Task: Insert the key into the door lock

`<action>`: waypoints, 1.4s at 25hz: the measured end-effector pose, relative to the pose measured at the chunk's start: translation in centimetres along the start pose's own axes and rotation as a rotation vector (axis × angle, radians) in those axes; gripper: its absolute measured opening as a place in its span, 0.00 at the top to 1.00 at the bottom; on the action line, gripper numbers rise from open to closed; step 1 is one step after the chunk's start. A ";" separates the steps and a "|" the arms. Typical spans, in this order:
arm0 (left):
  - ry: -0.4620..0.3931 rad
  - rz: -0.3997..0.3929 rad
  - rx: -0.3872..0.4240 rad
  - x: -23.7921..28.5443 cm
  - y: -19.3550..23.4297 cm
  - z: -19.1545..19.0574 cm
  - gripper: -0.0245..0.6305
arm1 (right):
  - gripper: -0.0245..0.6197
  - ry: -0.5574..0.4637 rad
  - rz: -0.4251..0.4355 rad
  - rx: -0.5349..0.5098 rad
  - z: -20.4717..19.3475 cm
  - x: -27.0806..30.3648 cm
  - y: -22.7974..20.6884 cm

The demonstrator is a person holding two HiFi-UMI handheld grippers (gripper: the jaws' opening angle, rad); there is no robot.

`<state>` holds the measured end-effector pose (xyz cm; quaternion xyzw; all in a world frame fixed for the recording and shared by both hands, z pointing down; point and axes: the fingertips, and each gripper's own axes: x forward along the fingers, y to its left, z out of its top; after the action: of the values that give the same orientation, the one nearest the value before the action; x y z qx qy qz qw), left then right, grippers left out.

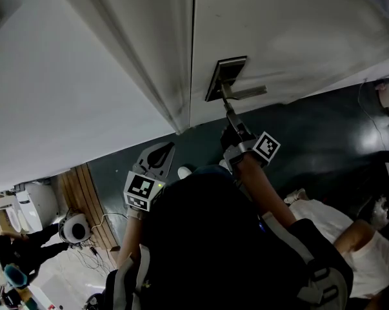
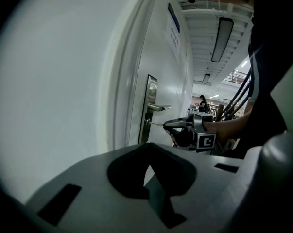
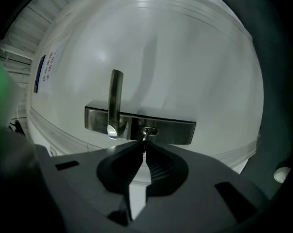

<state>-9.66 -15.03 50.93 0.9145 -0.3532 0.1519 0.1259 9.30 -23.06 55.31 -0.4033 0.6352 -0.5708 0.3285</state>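
Note:
A steel lock plate [image 1: 225, 77] with a lever handle [image 1: 247, 93] is fixed to the white door [image 1: 291, 31]. My right gripper [image 1: 231, 116] is shut on a small key [image 3: 146, 137], and the key's tip sits at the keyhole [image 3: 150, 130] in the plate [image 3: 178, 130], right of the handle [image 3: 115, 98]. How deep the key goes I cannot tell. In the left gripper view the key [image 2: 156, 124] bridges the right gripper [image 2: 174, 124] and the plate [image 2: 150, 106]. My left gripper [image 1: 157, 161] hangs back lower left, shut and empty [image 2: 149, 144].
The door frame [image 1: 149, 76] and a white wall [image 1: 46, 89] lie left of the lock. A person in white [image 1: 336, 231] sits on the dark floor [image 1: 310, 128] at the right. A small white object [image 1: 184, 172] lies near the left gripper.

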 end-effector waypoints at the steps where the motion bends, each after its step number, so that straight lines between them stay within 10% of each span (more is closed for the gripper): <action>1: -0.001 -0.002 0.000 0.0 0.0 0.0 0.95 | 0.92 0.001 -0.004 -0.001 0.0 0.0 0.0; 35: -0.011 0.022 -0.029 -0.1 1.0 0.0 0.95 | 0.92 -0.035 -0.026 0.044 -0.4 1.4 0.2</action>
<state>-10.39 -15.69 50.99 0.9094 -0.3661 0.1430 0.1357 8.27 -24.07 55.26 -0.4144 0.6114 -0.5816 0.3410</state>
